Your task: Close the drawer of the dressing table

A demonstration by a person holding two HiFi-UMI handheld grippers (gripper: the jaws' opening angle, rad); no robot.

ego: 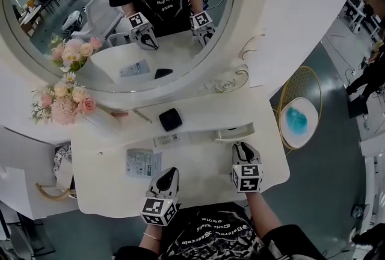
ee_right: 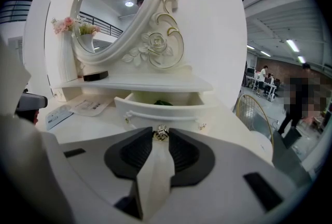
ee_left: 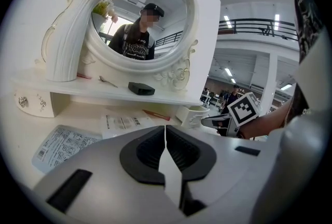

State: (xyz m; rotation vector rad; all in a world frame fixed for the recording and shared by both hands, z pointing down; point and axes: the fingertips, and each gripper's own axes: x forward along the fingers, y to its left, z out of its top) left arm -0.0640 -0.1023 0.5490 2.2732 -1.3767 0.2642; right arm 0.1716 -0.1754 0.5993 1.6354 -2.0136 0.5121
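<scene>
A small white drawer (ego: 236, 132) under the dressing table's shelf stands pulled out; in the right gripper view the drawer (ee_right: 166, 110) shows something green inside. Its small metal knob (ee_right: 161, 134) sits pinched between the tips of my right gripper (ee_right: 161, 132), which is shut on it. In the head view the right gripper (ego: 240, 145) points at the drawer's front. My left gripper (ego: 171, 171) rests over the tabletop near the front edge, left of the drawer, shut with nothing in it (ee_left: 166, 132). From the left gripper view the drawer (ee_left: 194, 114) lies ahead to the right.
A round mirror (ego: 120, 12) rises behind the shelf. A white vase of pink flowers (ego: 66, 102) and a black box (ego: 170, 119) stand on the shelf; printed leaflets (ego: 143, 162) lie on the tabletop. A gold wire stool (ego: 299, 117) stands to the right.
</scene>
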